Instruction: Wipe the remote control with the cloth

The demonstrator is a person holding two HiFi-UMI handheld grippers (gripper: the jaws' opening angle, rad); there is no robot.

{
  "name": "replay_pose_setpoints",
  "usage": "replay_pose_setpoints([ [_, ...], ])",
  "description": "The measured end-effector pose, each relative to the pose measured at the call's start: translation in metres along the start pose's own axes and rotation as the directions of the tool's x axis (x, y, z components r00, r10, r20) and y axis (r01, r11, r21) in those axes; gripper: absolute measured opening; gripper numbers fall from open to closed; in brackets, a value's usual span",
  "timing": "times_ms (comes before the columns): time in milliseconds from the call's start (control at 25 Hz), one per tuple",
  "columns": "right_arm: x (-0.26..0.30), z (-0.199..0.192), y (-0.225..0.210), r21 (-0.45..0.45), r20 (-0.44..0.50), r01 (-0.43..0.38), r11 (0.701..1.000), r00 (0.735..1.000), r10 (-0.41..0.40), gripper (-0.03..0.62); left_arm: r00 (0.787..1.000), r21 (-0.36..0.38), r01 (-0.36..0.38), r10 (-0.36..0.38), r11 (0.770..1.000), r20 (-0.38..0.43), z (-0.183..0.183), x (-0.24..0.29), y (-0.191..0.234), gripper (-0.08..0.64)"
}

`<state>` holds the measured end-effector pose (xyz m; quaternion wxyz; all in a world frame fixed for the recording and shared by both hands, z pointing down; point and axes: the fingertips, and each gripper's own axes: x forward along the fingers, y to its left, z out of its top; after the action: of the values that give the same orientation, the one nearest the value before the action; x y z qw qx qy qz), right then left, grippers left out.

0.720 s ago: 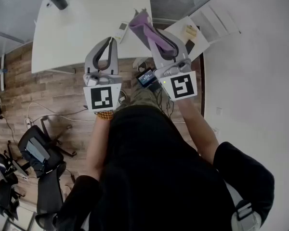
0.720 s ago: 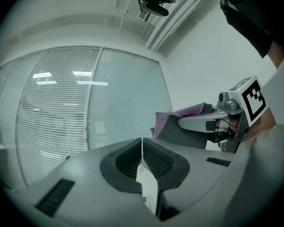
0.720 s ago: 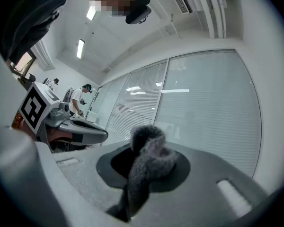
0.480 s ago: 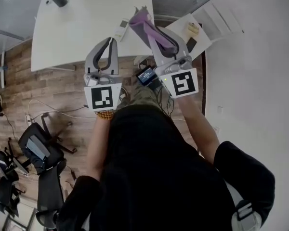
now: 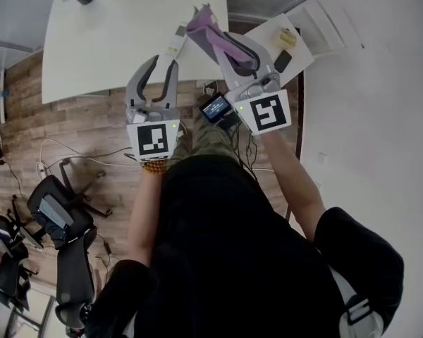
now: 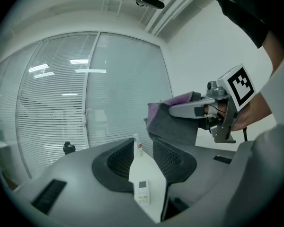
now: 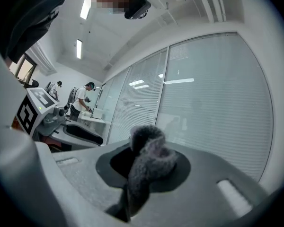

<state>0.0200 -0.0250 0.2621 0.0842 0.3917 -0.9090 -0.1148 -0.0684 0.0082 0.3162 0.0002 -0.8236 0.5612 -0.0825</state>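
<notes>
Left gripper view alone: the remote control (image 6: 143,193) is framed on the table (image 5: 106,41) between the left gripper's (image 5: 164,69) parted, empty jaws. The cloth (image 5: 208,34) is clamped in the right gripper (image 5: 224,48); both grippers are held level.

Right tool (image 5: 224,49) clamps the purple cloth (image 5: 201,25) above the counter's (image 5: 113,41) near edge; left tool (image 5: 163,67) gapes, its jaws apart, just short of the remote (image 5: 175,42) there.
</notes>
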Motion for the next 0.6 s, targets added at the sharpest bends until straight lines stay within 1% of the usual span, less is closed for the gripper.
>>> replay_pose_setpoints([
  [120,0.013,-0.02,-0.002,-0.002,-0.044,-0.033,0.999,0.998,0.033,0.054,1.0,0.005,0.0,0.0,1.0,-0.026,-0.014,0.011,0.0,0.155],
  [320,0.032,-0.043,-0.009,0.011,-0.084,-0.066,0.998,0.994,0.067,0.054,0.998,0.055,0.028,-0.025,0.998,-0.053,-0.039,0.029,0.003,0.184],
  [600,0.063,-0.064,-0.02,0.014,-0.105,-0.099,0.995,0.989,0.1,0.054,0.993,0.047,0.027,-0.021,0.999,-0.118,-0.071,0.057,0.014,0.203],
])
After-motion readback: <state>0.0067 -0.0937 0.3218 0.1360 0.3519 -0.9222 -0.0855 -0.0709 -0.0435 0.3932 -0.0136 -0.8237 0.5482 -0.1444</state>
